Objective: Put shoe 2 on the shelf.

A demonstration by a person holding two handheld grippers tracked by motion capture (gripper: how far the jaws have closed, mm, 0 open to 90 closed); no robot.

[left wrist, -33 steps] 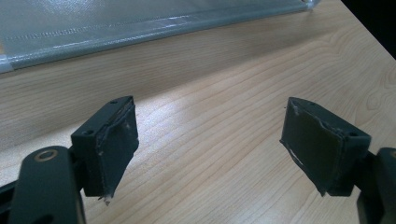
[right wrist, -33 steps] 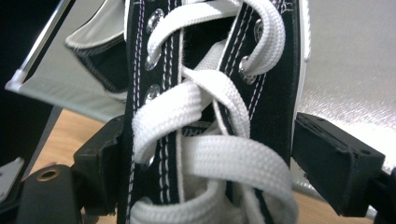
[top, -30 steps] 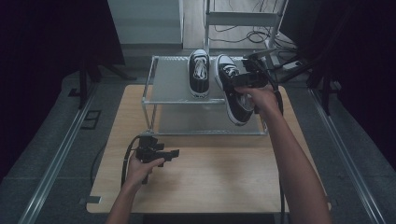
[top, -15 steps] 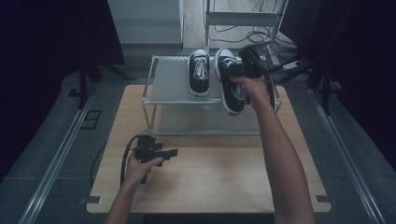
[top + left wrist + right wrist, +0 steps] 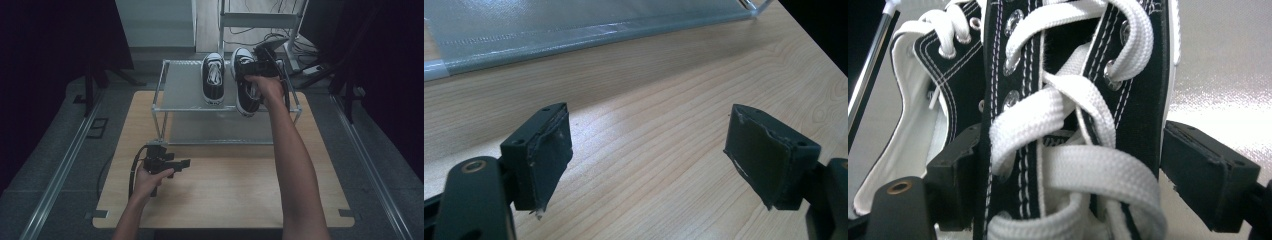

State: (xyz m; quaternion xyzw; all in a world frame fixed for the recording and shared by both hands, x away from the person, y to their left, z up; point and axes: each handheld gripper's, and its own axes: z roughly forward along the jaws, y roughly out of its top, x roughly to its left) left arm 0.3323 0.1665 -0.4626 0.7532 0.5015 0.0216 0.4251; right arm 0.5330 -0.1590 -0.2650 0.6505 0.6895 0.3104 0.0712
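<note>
Two black canvas sneakers with white laces are on the top shelf of a metal rack (image 5: 160, 85). The left sneaker (image 5: 213, 80) lies flat on the shelf. The right sneaker (image 5: 245, 92) has its toe over the shelf's front edge, and my right gripper (image 5: 252, 72) is shut on it. In the right gripper view the right gripper (image 5: 1073, 132) has both pads against the sides of the laced upper (image 5: 1068, 100). My left gripper (image 5: 172, 164) rests low over the wooden table (image 5: 225, 190). The left gripper (image 5: 649, 112) is open, with bare wood between its jaws.
The rack has a lower shelf (image 5: 220, 132) near table level; its front edge (image 5: 574, 30) lies just ahead of the left gripper. A rack post (image 5: 868, 75) stands left of the held sneaker. Metal rails run along the floor on both sides.
My right hand has carried the right sneaker back and slightly left, further onto the top shelf beside the other sneaker. The left gripper has stayed where it was.
</note>
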